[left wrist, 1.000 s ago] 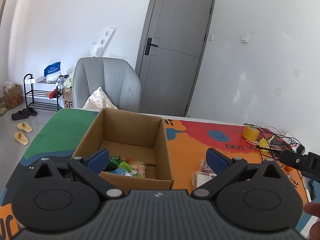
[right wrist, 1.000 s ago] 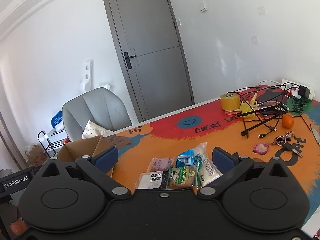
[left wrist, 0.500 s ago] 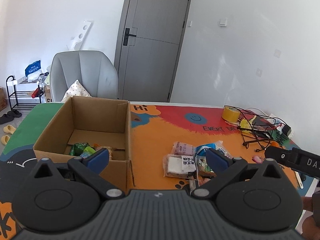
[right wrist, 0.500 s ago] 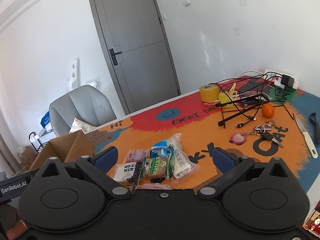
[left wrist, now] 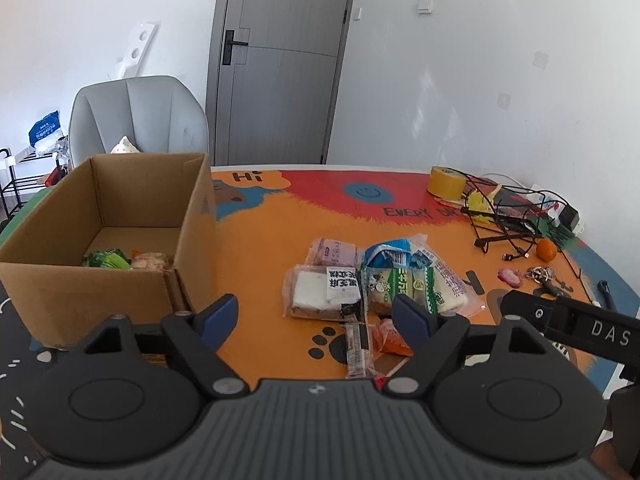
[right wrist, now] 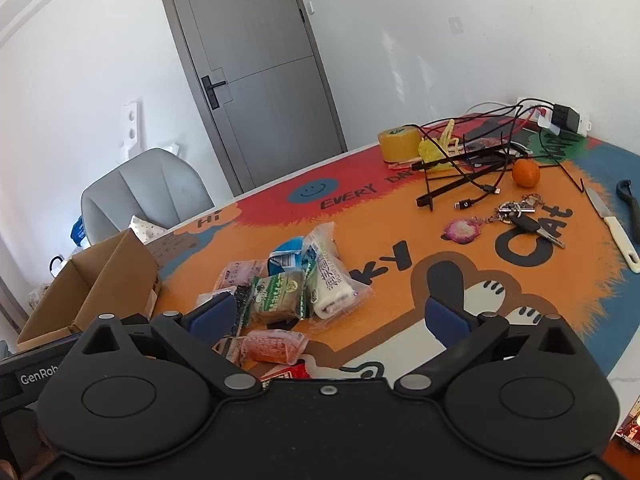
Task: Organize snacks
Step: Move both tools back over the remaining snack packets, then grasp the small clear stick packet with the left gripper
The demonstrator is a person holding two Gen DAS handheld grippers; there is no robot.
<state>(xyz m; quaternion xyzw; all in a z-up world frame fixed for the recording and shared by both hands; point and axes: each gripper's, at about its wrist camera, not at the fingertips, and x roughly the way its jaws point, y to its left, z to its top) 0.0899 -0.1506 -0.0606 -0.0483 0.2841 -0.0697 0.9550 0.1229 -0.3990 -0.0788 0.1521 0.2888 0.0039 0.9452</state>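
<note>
Both my tools are released: the left gripper (left wrist: 316, 318) and the right gripper (right wrist: 330, 314) hold nothing, jaws spread wide. The snack pile (left wrist: 376, 284) lies at frame centre in the left view, directly ahead of the left gripper. The cardboard box (left wrist: 100, 240) sits at frame left, already containing some packets. The white roll packet (right wrist: 330, 280) runs lengthwise away from me. I judge the left gripper nearer the box.

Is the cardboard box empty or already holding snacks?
Holding some: the cardboard box stands open-topped with a green packet and another wrapped snack on its floor.
</note>
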